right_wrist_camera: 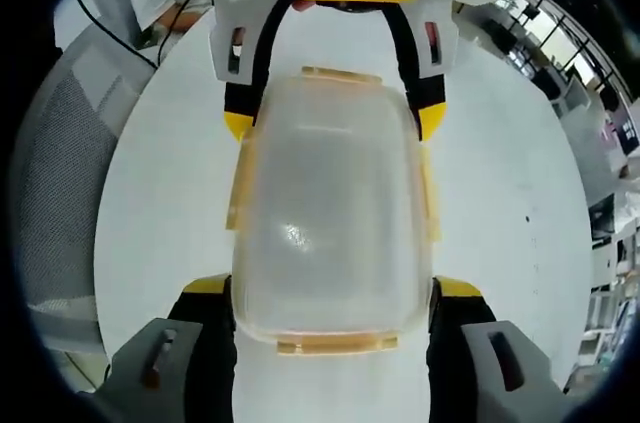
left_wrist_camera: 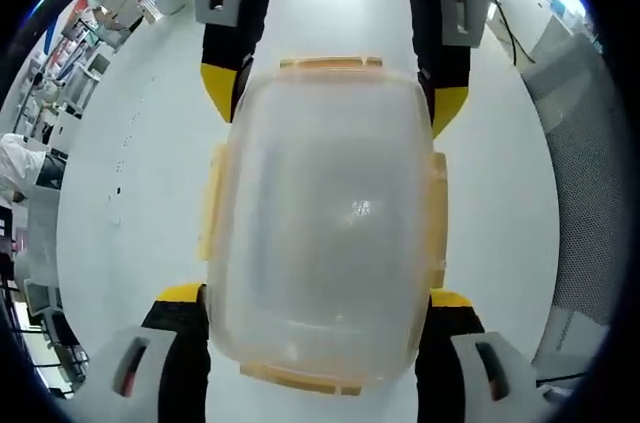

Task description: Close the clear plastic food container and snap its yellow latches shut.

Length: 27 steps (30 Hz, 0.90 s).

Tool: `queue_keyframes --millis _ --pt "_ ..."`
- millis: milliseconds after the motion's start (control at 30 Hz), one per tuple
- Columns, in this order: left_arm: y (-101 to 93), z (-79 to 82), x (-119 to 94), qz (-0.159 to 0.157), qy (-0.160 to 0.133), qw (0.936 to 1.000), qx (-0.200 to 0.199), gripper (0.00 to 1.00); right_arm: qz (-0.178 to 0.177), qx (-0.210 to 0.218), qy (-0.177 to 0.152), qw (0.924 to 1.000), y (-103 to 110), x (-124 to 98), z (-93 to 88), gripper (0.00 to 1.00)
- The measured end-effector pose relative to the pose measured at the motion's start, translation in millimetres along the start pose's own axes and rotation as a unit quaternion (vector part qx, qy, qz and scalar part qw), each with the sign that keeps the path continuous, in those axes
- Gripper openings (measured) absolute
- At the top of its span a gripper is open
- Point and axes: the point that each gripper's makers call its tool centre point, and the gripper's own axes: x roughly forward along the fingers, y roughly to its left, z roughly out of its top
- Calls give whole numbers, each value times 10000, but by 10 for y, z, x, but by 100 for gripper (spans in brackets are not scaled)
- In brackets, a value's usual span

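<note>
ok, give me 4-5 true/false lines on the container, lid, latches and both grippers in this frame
1. The clear plastic food container sits on a white table. True.
2. The yellow latches run along its rim. True.
3. The container is full of red food. False: nothing coloured shows through the plastic.
4. The left gripper and right gripper face each other from opposite ends of the container. True.
5. The container lies on a grey carpet. False: it is on the white table.

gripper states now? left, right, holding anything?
Left gripper: shut on the container, at one end.
Right gripper: shut on the same container, at the opposite end.
</note>
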Motion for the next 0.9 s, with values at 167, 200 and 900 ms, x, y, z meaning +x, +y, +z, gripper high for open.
queue_keyframes --millis 167,200,900 --pt "-2 4 -8 -44 -60 10000 17 83 4 -25 24 10000 -4 8 -5 77" --pt "-2 5 -8 -45 -65 10000 20 83 3 -28 16 10000 -2 5 -4 77" --pt "37 -43 -249 764 -2187 9565 -1775 91 -840 1900 -2228 9525 -82 -206 13 96"
